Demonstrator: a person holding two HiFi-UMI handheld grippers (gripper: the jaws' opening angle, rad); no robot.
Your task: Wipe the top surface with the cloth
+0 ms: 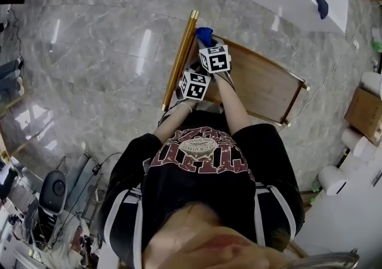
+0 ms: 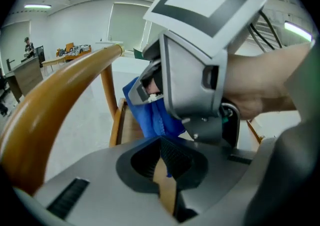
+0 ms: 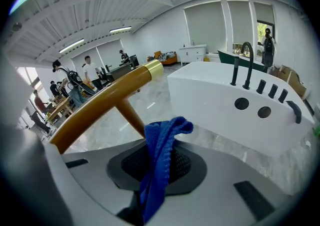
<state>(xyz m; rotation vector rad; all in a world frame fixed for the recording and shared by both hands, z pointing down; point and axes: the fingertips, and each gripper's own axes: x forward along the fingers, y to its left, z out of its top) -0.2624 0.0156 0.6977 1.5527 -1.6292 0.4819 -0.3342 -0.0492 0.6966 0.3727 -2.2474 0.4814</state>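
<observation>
Standing over the grey marble floor [image 1: 107,53], you have the white bathtub [image 1: 310,11] at the far right and the brown wooden tabletop [image 1: 262,86] just ahead, with a round wooden rail [image 1: 179,62], brass-tipped, along its left edge. Your right gripper [image 3: 157,165] is clamped on the blue knitted cloth [image 3: 162,140], held at the top's far left corner beside the rail. Your left gripper [image 2: 162,145] sits just nearer, with its jaws pressed together on nothing.
</observation>
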